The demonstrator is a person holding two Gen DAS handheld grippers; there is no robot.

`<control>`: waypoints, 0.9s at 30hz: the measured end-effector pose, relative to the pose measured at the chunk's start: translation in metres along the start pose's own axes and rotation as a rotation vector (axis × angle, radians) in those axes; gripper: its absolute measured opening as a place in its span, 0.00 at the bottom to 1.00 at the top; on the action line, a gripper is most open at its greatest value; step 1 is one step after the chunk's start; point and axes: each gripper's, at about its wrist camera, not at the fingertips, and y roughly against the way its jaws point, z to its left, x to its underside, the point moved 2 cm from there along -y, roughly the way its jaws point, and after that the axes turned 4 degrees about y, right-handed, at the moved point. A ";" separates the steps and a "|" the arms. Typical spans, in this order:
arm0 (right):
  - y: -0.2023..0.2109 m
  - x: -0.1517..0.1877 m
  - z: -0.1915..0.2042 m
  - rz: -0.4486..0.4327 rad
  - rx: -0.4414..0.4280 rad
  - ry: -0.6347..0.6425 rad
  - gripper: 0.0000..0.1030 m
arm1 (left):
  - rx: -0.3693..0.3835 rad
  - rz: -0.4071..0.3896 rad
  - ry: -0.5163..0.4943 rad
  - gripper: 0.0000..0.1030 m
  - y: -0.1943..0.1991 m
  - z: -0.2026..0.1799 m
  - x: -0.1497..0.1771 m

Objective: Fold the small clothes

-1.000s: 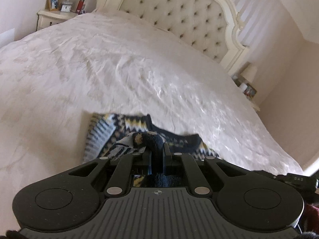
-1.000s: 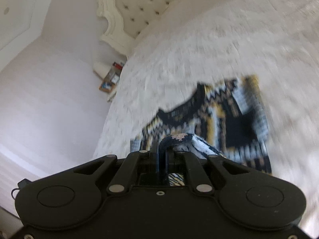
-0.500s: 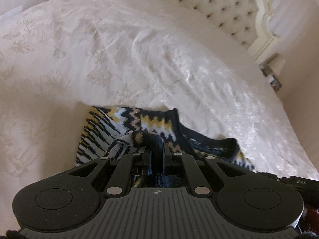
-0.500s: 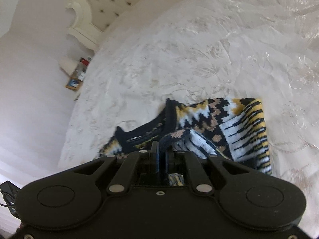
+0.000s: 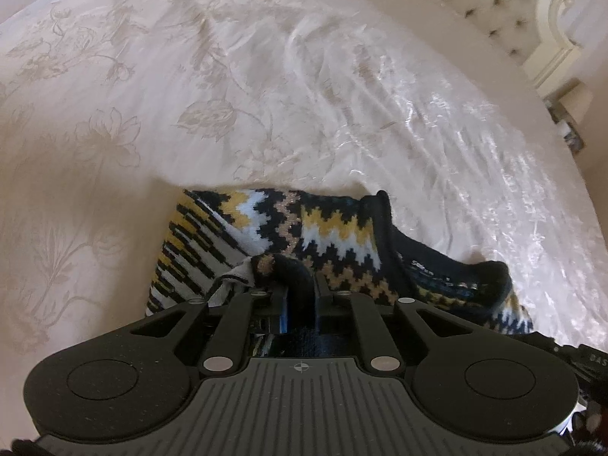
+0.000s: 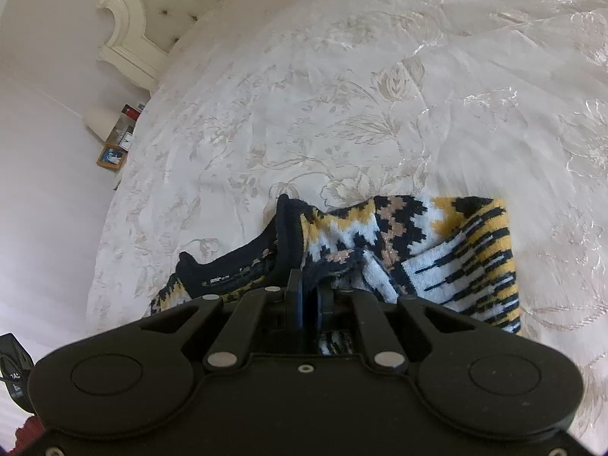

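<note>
Sweater [image 5: 326, 228] edge sits pinched between left hand-held gripper [image 5: 298, 288] fingers.

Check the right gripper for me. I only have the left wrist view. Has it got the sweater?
Observer: Yes. The right gripper is shut on the sweater's navy edge, just right of the collar.
Operator: Is the fabric on its far side bunched?
Observer: Partly. A raised fold runs from its pads to the striped panel, which lies on the bedspread.
Operator: Anything beside the bed on that side?
Observer: A framed picture sits on a bedside stand, off the mattress edge and below the headboard.
</note>
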 end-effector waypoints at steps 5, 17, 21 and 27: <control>-0.005 -0.002 0.000 0.005 0.013 0.004 0.17 | -0.012 0.011 -0.003 0.13 -0.004 -0.002 -0.003; -0.011 -0.009 0.000 0.007 0.034 0.001 0.19 | -0.005 0.047 0.023 0.18 -0.013 0.000 -0.011; -0.012 -0.013 0.001 0.002 0.043 0.000 0.19 | 0.021 0.058 0.038 0.21 -0.014 0.002 -0.017; -0.013 -0.021 0.001 -0.006 0.051 0.005 0.31 | 0.052 0.072 0.039 0.28 -0.015 0.002 -0.025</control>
